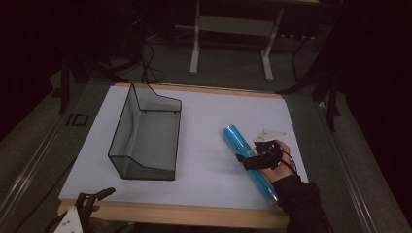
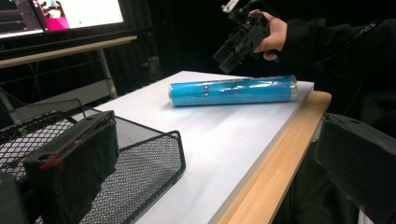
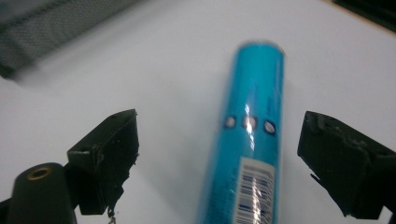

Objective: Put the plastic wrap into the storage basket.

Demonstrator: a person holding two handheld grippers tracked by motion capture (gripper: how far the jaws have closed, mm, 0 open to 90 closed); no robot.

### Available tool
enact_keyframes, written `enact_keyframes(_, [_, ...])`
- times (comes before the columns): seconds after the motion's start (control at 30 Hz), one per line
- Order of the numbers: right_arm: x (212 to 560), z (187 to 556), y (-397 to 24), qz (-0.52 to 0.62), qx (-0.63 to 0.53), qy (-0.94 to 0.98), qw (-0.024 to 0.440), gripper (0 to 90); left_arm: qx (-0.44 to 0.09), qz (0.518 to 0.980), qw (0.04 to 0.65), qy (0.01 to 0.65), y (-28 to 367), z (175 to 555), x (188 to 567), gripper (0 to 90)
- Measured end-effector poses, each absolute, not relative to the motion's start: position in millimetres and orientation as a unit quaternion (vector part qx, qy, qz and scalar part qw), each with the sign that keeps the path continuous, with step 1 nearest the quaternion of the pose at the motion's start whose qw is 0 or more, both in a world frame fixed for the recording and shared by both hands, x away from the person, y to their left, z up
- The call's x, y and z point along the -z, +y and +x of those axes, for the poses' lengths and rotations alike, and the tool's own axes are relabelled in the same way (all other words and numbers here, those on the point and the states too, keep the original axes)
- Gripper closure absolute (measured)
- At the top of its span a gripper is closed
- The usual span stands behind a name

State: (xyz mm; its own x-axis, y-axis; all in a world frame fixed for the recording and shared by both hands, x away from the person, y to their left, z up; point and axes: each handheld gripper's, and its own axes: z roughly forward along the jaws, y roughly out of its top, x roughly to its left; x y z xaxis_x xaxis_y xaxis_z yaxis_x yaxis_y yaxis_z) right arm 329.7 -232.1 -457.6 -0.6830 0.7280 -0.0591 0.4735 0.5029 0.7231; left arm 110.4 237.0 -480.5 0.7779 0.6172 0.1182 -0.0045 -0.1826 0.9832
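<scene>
**Right gripper poised over the blue tube**

One blue tube (image 1: 248,161) and one black wire-mesh basket (image 1: 145,136) lie on the white table (image 1: 204,121). The tube rests on its side at the right, running from the middle toward the near edge, well apart from the basket at left. The right gripper (image 3: 219,158) hangs just above the tube, jaws apart and straddling it, not pressing it. The left gripper (image 1: 94,196) sits at the near left edge, jaws apart and empty. The tube bears a barcode label and three small round marks; no writing is legible.

Dim room, grey carpet (image 1: 228,73), white-legged desk (image 1: 233,29), lit monitor (image 2: 88,11).
</scene>
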Motion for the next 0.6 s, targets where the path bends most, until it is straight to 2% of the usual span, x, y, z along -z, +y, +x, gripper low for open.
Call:
enact_keyframes(0.07, [459.7,331.0,-232.5,0.356,-0.346,0.849,0.182,12.3,-0.258,0.725,0.603,0.211,237.0,110.4,480.5,0.2])
enact_keyframes(0.6, [494.5,364.0,-237.3,0.432,-0.202,0.874,0.094,13.3,-0.255,0.725,0.604,0.211,236.9,111.2,480.8,0.2])
